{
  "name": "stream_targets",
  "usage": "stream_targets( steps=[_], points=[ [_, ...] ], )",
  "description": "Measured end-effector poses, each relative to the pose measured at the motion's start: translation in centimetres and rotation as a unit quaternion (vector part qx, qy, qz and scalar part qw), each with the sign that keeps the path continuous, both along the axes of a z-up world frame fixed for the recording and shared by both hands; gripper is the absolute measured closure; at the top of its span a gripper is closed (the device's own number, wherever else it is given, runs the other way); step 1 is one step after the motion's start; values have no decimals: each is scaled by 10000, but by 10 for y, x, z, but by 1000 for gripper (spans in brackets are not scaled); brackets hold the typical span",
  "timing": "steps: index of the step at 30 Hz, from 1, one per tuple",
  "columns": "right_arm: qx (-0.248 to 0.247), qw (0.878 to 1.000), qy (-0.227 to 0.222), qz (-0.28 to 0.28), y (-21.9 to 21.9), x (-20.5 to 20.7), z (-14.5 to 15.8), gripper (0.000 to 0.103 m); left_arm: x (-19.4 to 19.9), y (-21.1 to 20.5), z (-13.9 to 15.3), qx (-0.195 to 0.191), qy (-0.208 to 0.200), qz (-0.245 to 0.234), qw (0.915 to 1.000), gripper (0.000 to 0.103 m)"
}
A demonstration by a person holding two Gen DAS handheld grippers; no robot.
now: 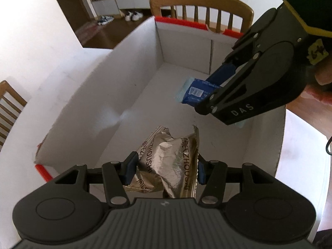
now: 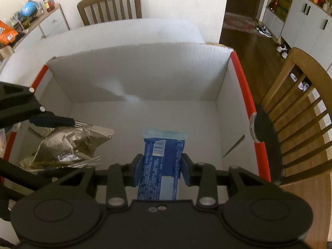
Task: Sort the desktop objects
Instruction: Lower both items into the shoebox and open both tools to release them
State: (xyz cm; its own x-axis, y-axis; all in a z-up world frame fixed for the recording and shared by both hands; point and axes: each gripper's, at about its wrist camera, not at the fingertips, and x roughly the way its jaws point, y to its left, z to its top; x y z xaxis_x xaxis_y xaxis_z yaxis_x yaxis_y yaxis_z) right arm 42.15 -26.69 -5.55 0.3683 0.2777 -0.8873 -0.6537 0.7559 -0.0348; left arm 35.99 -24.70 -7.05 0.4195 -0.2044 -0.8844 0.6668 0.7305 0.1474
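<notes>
Both claws hang over the white cardboard box point(image 2: 134, 70) with red-edged rims, pointed down into it. The left claw point(image 1: 164, 168) is clamped on a crumpled gold foil snack packet point(image 1: 172, 161), its blue pads pressing the sides; the packet sits above the box floor toward the box's near end in the left wrist view. The right claw point(image 2: 161, 170) is closed narrowly on a blue wrapped bar point(image 2: 164, 155), which juts forward over the middle of the box floor.

What could go wrong, as a judgement: the two claws are near each other inside the same box, so releasing at once could knock one tool against the other. The foil packet is slack and creased, so it may cling to a pad or slide out crooked when the jaws part. The bar is gripped low on its length, and it could tip as it falls and lean against the box wall. A claw dipped too low could catch the box rim and shift the box on the desk point(image 2: 145, 29).

The box floor that shows is bare; nothing can be seen lying in it yet, though the tools hide parts of it.
</notes>
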Motion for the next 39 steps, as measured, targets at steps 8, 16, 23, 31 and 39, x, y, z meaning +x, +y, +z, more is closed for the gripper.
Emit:
stream_targets(
  steps=[8, 16, 23, 31, 39],
  points=[
    [-227, 9994, 264, 56, 2, 2, -13, 66, 10, 0, -11, 242, 302, -55, 9992, 49],
    [-344, 9986, 403, 9, 2, 8, -18, 66, 16, -1, -19, 377, 569, -59, 9976, 49],
    [-420, 9979, 487, 20, 3, 9, -18, 66, 15, 0, -21, 416, 638, -91, 9971, 48],
    [-552, 9970, 538, 52, 8, 11, -21, 64, 23, -6, -24, 489, 809, -148, 9954, 48],
    [-578, 9969, 532, 21, 7, 8, -26, 63, 22, 1, -14, 337, 756, -54, 9966, 46]
  ],
)
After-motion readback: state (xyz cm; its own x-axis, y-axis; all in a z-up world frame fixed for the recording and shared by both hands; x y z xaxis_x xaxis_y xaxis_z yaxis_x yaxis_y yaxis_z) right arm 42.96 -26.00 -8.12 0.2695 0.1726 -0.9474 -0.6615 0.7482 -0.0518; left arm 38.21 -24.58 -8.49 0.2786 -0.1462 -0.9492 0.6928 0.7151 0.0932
